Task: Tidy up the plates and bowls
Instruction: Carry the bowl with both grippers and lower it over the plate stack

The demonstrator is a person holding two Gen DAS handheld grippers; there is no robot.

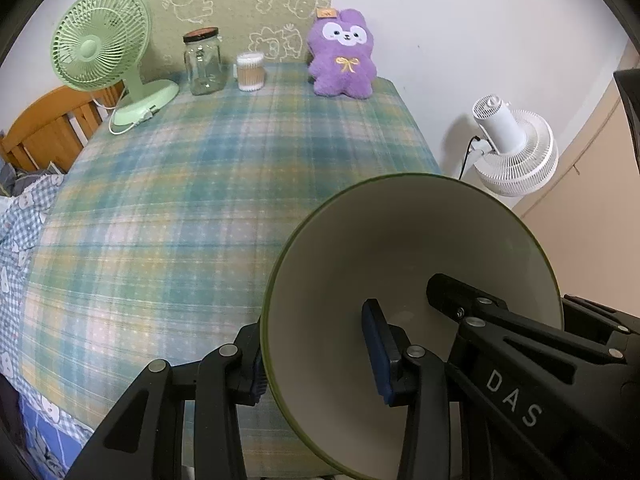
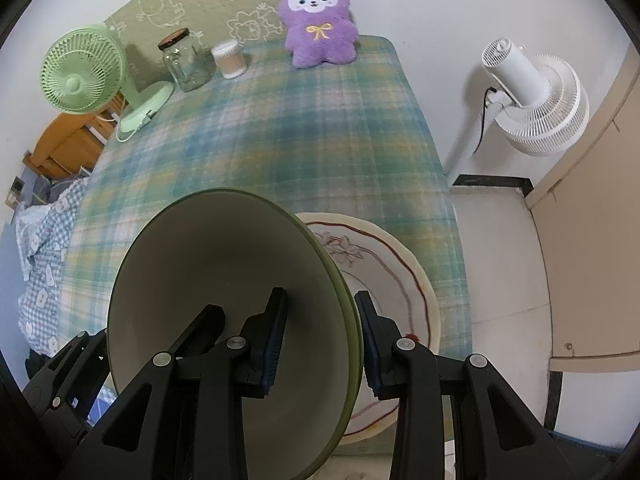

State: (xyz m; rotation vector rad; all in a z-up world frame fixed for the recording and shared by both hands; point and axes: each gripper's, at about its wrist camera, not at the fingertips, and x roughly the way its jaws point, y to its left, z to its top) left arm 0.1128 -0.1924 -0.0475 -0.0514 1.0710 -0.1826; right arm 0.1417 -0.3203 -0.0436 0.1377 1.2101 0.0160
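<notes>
Left tongs (image 1: 320, 354): partly open, clamped on the near-left rim of the bowl (image 1: 408, 264), one pad inside, one outside.
Bowl: tilted, carried above the plaid worktop (image 1: 200, 200).
Right tongs (image 2: 320, 344): partly open, gripping the bowl's right rim.
Plate (image 2: 396, 280): on the worktop, behind the bowl.

smooth matt ceramic bowl (image 1: 400, 248), glossy plate (image 2: 400, 280), woven plaid tablecloth (image 1: 200, 200), fuzzy plush toy (image 1: 342, 56), clear glass jar (image 1: 204, 64)
</notes>
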